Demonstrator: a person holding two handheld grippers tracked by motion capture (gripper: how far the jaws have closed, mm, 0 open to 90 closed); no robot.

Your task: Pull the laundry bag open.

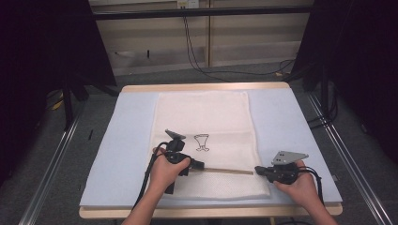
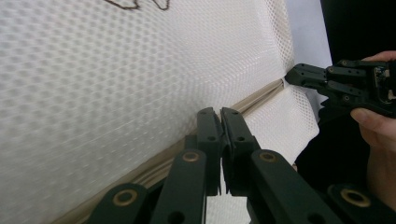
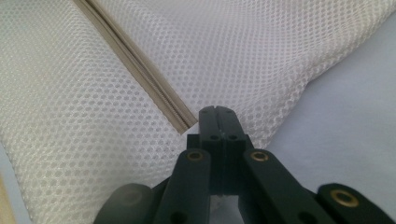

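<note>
Nearest the table edge, two hands in from the bottom of the high view, each wrapped round a gripper. Left gripper (image 1: 201, 165) low over the near part of the white mesh bag (image 1: 206, 117), pointing toward the right along the beige zipper (image 1: 227, 170); jaws pressed together, tips right at the zipper line, though whether a pull tab sits between them cannot be told. Same story in the left gripper view: jaws of the left gripper (image 2: 220, 112) clenched, tips touching the zipper (image 2: 261, 93) where it runs across the mesh bag (image 2: 116, 84). Right gripper (image 1: 257, 169) at the bag's right edge, grey three-cornered plate on top, jaws closed and pinching the mesh just at the zipper's right end. Seen from the left gripper view, right gripper (image 2: 288, 77) biting the corner of fabric there, hand behind it. In the right gripper view, right gripper (image 3: 218, 111) shut tight, tips against the mesh bag (image 3: 257, 51) beside the zipper (image 3: 140, 65) end. Bag lying flat, lengthwise down the middle of the pale blue mat (image 1: 126, 140), zipper across its near part. Farther up the bag, a small dark printed figure (image 1: 202, 142). Beyond, the far wooden edge of the table (image 1: 206, 87), then cables on the grey floor
</note>
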